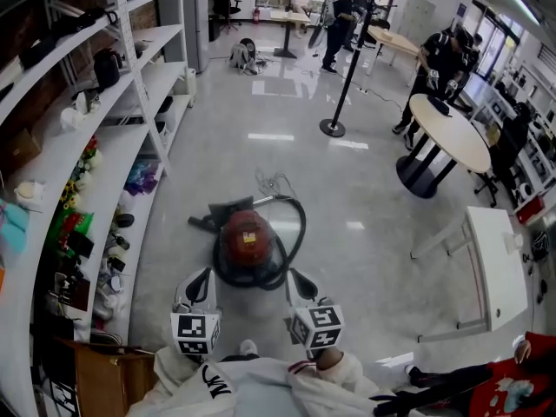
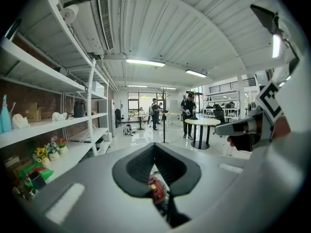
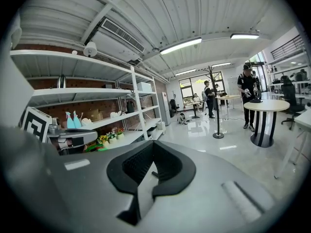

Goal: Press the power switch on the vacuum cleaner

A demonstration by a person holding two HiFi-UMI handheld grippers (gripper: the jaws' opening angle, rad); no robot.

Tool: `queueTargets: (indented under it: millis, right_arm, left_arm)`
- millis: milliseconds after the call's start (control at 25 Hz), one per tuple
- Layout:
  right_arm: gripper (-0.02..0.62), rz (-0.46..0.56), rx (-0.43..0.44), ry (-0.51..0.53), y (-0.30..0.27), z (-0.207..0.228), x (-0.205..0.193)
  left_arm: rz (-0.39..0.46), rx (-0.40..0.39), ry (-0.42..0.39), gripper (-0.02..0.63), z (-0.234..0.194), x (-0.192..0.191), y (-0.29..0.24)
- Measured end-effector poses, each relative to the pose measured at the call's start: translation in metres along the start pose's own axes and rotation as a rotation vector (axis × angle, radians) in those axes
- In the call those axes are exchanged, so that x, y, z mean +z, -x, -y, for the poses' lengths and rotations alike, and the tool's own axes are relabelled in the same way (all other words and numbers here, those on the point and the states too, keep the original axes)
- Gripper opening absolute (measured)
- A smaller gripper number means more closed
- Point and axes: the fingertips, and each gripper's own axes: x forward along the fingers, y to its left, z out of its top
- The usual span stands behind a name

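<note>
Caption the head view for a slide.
Both shut, the left claw and right claw hover near the red vacuum cleaner on the floor.

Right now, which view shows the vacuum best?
The head view: the whole red vacuum shows from above, its hose looped round it. The left gripper view catches only a red sliver of it in the gap behind its jaws. The right gripper view shows none of its red body.
</note>
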Motion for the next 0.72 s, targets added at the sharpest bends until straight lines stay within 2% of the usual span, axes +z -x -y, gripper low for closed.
queueTargets:
  millis: [360, 720]
  right_arm:
    - [0.001, -0.011, -0.010, 0.005, -0.022, -0.008, 0.000]
    - [0.000, -0.029, -0.028, 0.023, -0.023, -0.010, 0.003]
  left_arm:
    - [-0.003, 0.000, 0.015, 0.000, -0.023, -0.004, -0.009]
    - [-0.009, -0.008, 0.042, 0.000, -0.028, -0.010, -0.010]
